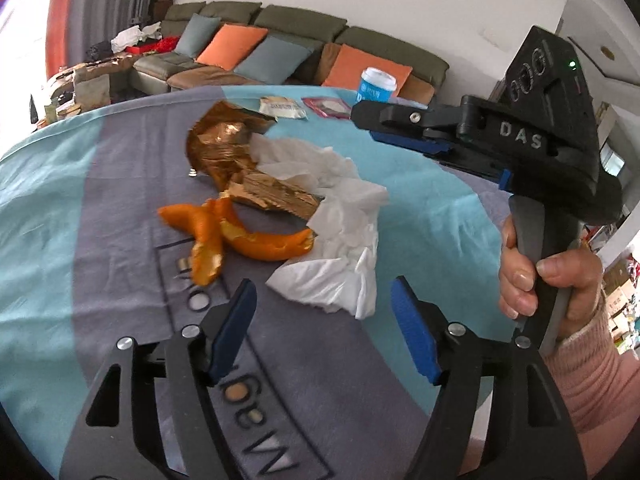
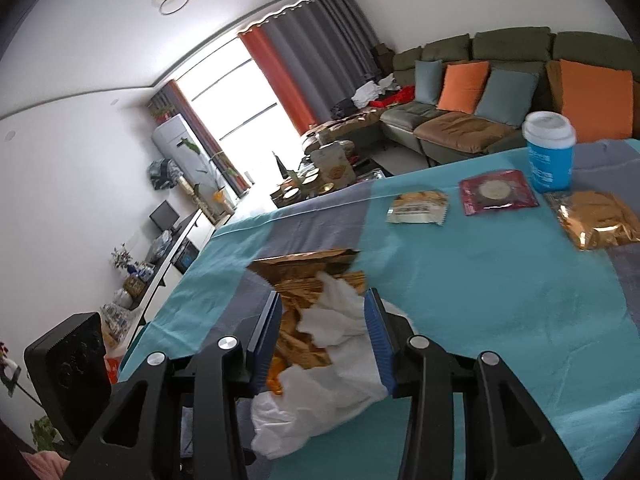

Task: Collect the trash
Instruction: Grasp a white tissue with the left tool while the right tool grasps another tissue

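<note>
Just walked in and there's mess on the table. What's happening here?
A person holds a gripper in each hand over a trash pile on the blue-grey tablecloth: orange peel, crumpled white tissue and a torn gold wrapper. The left gripper is open, short of the tissue. The right gripper is open above it. Nothing is picked up yet.

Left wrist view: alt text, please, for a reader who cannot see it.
The open left gripper hovers over white tissue, orange peel and a torn gold wrapper on a blue-grey cloth; the right gripper reaches in.
</note>
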Demonstrator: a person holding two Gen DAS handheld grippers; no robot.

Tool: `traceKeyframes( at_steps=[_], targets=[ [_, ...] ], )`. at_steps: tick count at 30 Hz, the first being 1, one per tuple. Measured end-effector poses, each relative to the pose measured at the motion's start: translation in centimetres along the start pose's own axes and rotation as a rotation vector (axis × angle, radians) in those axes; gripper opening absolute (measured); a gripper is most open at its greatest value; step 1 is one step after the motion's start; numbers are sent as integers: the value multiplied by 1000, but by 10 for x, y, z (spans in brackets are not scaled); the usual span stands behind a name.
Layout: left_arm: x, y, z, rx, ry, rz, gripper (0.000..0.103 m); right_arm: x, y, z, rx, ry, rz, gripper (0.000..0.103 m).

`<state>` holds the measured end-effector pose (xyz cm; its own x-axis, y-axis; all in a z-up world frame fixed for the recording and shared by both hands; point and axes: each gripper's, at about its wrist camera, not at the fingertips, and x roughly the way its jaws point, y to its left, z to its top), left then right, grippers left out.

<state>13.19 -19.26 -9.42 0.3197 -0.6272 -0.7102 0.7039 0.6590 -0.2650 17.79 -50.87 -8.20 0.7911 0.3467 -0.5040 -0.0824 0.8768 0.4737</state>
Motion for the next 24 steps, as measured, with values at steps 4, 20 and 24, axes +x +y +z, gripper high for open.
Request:
traceKeyframes(
  at_steps=[4, 20, 24],
  targets=[
    [16, -2, 7, -4, 36, 9, 67, -3, -15, -1, 31, 0, 2, 44],
    [23, -9, 2, 40, 47, -2, 6, 9, -30, -5, 74, 41, -19, 48],
    [10, -6, -3, 45, 19, -31, 5, 15, -32, -6, 78, 61, -35, 48]
  ],
)
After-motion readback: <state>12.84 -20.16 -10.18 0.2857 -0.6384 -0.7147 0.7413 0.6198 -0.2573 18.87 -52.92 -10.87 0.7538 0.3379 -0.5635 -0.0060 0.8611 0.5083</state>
